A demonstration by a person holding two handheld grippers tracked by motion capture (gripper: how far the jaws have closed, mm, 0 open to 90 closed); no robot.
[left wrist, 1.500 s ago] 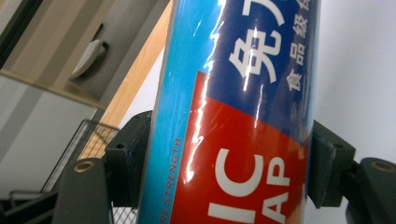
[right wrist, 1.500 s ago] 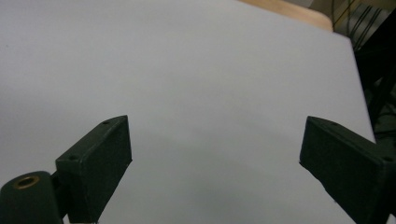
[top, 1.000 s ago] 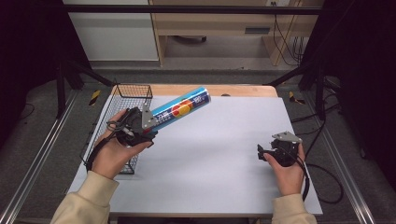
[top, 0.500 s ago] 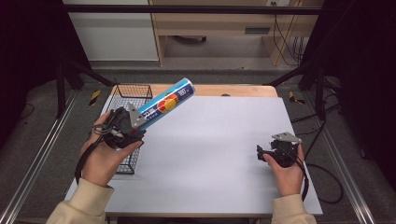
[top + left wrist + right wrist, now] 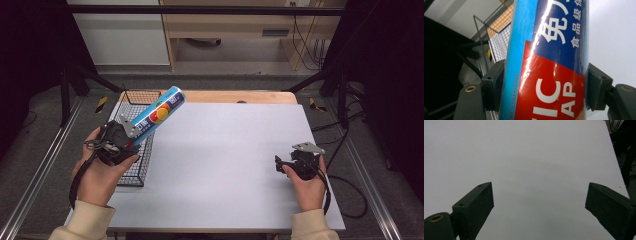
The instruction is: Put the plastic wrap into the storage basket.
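A long blue tube (image 5: 157, 114) with a red patch and white lettering is held tilted up and to the right, above the black wire basket (image 5: 131, 175) at the table's left. My left gripper (image 5: 126, 136) is shut on the tube's lower part. In the left gripper view both black pads (image 5: 495, 85) press on the tube (image 5: 549, 62) from either side. My right gripper (image 5: 278, 163) rests low over the white table (image 5: 225, 160) near the right front; in the right gripper view it (image 5: 539, 205) stands open with nothing but bare table between its jaws.
The wire basket runs along the table's left edge, partly under my left hand. A wooden strip (image 5: 225, 96) borders the table's far edge. Black frame legs (image 5: 340, 85) and cables (image 5: 350, 195) stand off the right side.
My left gripper has carried the tube leftward, from over the table's middle-left to above the basket, and the tube tilts more steeply. The right gripper has stayed put.
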